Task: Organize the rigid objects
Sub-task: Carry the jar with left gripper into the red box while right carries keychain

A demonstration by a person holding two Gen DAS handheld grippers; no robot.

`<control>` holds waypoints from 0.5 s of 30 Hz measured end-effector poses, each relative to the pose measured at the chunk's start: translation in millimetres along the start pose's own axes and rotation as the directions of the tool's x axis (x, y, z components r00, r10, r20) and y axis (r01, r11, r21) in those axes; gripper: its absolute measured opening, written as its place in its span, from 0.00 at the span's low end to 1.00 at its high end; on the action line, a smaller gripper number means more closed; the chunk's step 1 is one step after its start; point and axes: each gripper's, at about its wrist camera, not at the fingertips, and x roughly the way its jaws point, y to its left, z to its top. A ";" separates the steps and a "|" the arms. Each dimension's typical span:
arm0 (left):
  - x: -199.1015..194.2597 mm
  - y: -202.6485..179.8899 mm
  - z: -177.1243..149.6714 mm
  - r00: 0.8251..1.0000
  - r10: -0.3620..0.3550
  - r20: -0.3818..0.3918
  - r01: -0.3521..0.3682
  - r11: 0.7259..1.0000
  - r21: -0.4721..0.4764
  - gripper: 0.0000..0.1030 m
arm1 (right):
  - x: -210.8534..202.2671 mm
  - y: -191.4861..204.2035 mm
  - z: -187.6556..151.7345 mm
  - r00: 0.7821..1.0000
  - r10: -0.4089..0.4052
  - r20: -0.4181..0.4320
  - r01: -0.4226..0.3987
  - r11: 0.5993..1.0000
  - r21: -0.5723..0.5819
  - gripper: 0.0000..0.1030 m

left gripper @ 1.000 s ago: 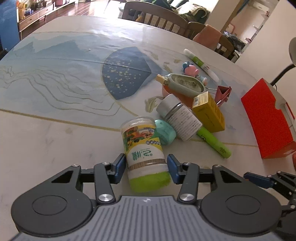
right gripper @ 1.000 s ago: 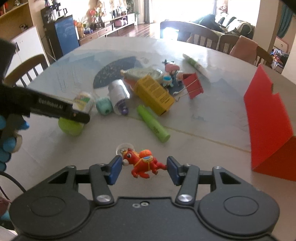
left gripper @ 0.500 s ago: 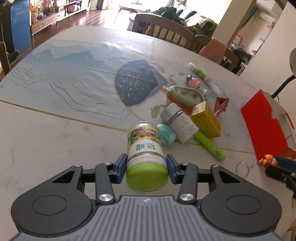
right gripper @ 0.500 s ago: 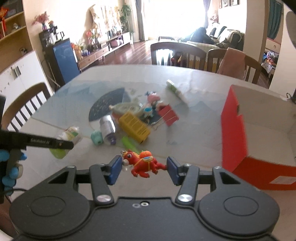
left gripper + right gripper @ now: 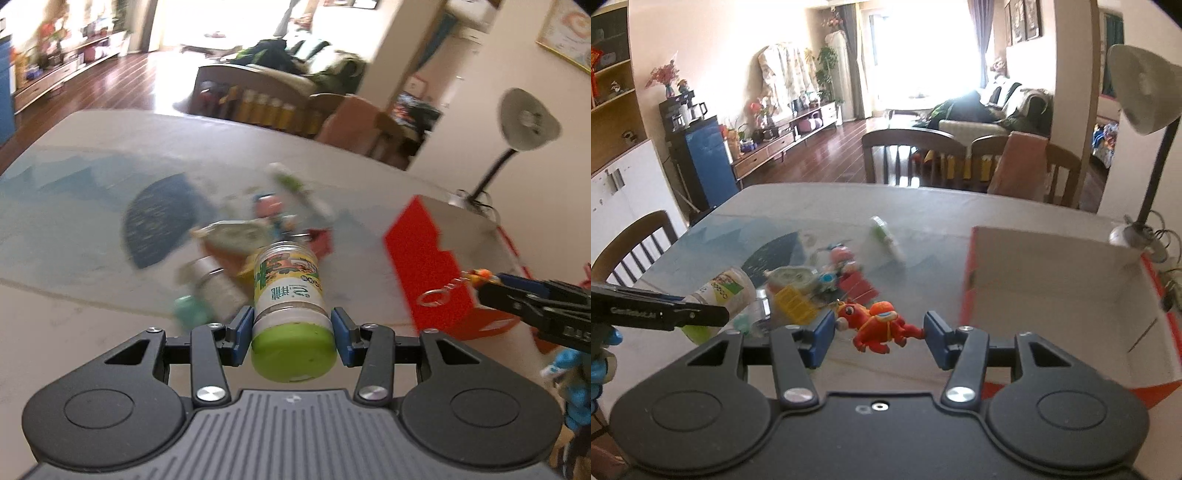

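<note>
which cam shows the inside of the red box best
The right wrist view: it looks over the red box wall onto its pale inner faces, and nothing shows inside it. The left wrist view gives only the red outer wall and a blurred strip of the inside.

- Green Chinese characters, too blurred to read surely, on the label of the green-capped jar (image 5: 290, 295) clamped between the left claw's pads.
- White lettering, illegible, on the left gripper (image 5: 661, 314) finger left of the right claw.
</note>
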 end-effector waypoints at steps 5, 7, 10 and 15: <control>13.6 -46.1 15.9 0.999 -0.047 -0.008 0.047 0.997 0.056 0.44 | -6.8 -31.8 4.6 0.999 -0.043 0.030 0.043 0.999 0.010 0.51; 19.1 -63.4 20.8 0.998 -0.059 -0.010 0.060 0.995 0.084 0.44 | -7.6 -45.4 5.4 0.997 -0.062 0.038 0.061 0.998 0.018 0.51; 28.9 -91.8 27.9 0.997 -0.076 -0.014 0.078 0.988 0.135 0.44 | -7.2 -64.9 5.8 0.995 -0.089 0.045 0.087 0.996 0.036 0.51; 51.1 -133.0 38.1 0.994 -0.099 -0.035 0.104 0.974 0.200 0.44 | -7.9 -99.3 6.0 0.989 -0.133 0.057 0.129 0.989 0.068 0.51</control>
